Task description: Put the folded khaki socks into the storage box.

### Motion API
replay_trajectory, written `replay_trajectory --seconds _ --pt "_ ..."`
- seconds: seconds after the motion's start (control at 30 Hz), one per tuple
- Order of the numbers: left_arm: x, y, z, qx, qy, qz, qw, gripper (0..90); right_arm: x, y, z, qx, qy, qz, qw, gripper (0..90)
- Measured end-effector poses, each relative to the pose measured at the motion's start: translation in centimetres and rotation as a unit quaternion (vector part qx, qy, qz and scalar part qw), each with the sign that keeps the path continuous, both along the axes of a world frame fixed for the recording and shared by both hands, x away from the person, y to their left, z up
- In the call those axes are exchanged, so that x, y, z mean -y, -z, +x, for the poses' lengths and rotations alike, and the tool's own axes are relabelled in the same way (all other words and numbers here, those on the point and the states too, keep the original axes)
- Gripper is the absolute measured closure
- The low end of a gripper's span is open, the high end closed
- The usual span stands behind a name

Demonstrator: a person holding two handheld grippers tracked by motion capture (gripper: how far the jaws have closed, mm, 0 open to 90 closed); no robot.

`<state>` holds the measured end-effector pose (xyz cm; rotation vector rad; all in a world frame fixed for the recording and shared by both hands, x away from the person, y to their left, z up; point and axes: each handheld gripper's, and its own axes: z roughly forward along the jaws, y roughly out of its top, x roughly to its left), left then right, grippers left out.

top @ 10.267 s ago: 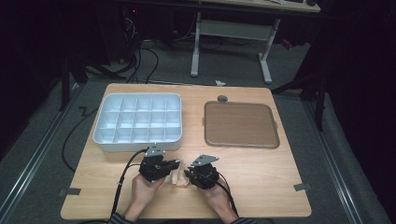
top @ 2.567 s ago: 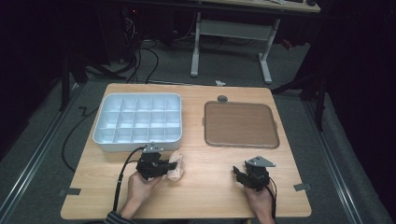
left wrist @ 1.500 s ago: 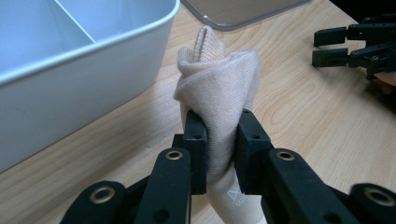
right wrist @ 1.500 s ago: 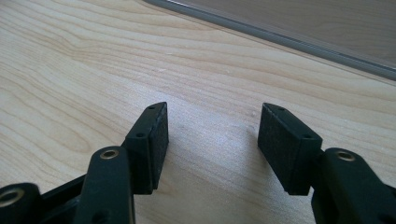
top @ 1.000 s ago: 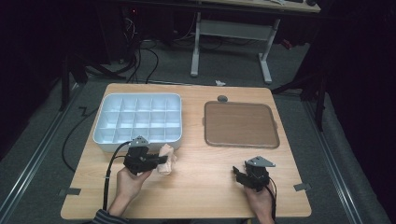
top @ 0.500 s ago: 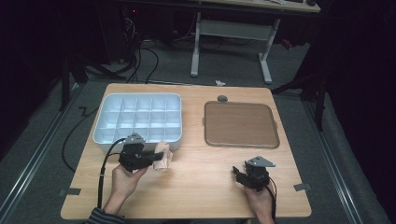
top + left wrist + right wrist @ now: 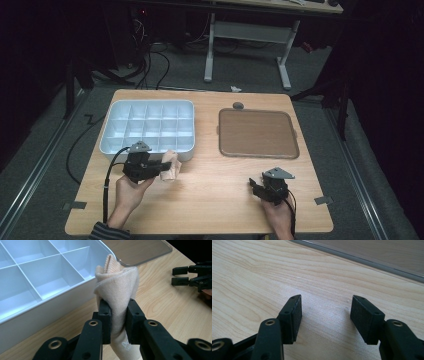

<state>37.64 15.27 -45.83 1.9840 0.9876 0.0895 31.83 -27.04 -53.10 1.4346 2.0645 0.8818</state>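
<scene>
A folded beige cloth [image 7: 172,167] [image 7: 117,282] stands pinched between the jaws of my left gripper [image 7: 161,169] [image 7: 117,312], which is shut on it. It is held just off the front right corner of the white compartment tray [image 7: 106,134] [image 7: 50,305], whose cells look empty. My right gripper [image 7: 255,186] [image 7: 325,312] rests low over the bare wood at the front right, jaws open with nothing between them. It also appears far off in the left gripper view [image 7: 183,276].
A clear flat lid [image 7: 257,132] [image 7: 140,252] [image 7: 372,260] lies on the table right of the tray. A small dark knob [image 7: 238,105] sits near the table's back edge. Bare wood lies between the two grippers. Desk legs and cables stand beyond the table.
The left gripper has drifted slightly left and toward the tray, carrying the cloth. The right gripper has stayed put; ten seconds ago both grippers were together at the front centre.
</scene>
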Motion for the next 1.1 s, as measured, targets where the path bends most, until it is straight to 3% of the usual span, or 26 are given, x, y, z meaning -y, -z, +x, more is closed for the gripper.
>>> replay_trajectory --seconds 0.77,1.1 --pt "-1.9 -1.9 0.7 0.014 -0.018 -0.003 0.9997 77.6 0.0 0.0 0.0 0.0 0.0 0.0 1.0 42.6" --pt "-2.6 -2.1 1.2 0.013 -0.026 -0.004 0.9996 77.6 0.0 0.0 0.0 0.0 0.0 0.0 1.0 42.6"
